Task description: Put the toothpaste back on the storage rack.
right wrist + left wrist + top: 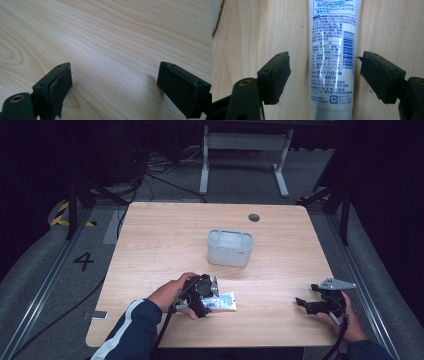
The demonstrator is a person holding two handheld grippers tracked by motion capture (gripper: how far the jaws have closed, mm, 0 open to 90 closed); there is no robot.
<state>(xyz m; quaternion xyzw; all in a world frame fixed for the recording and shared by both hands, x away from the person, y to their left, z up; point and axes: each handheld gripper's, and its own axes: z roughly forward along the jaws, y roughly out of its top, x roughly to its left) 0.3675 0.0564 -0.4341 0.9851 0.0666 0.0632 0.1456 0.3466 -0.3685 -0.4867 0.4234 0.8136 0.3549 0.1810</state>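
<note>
One white tube (pixel 332 65) printed with blue text lies flat on the wooden bench (pixel 165 245), near its front edge and left of centre. In the left gripper view the tube runs lengthwise between the two black jaws of the left tool (pixel 325 75), and bare wood shows on both sides of it, so the pads stand clear of the tube and grip nothing. In the high view the left tool (pixel 202 296) sits over the tube's left end, held in the person's left hand (pixel 167 295). Behind the tube, near the middle of the bench, stands a grey container (pixel 230 248) with an open top. Well apart to the right, the right tool (pixel 302 304) rests low near the front right corner, its jaws spread wide over bare wood with nothing between them.
</note>
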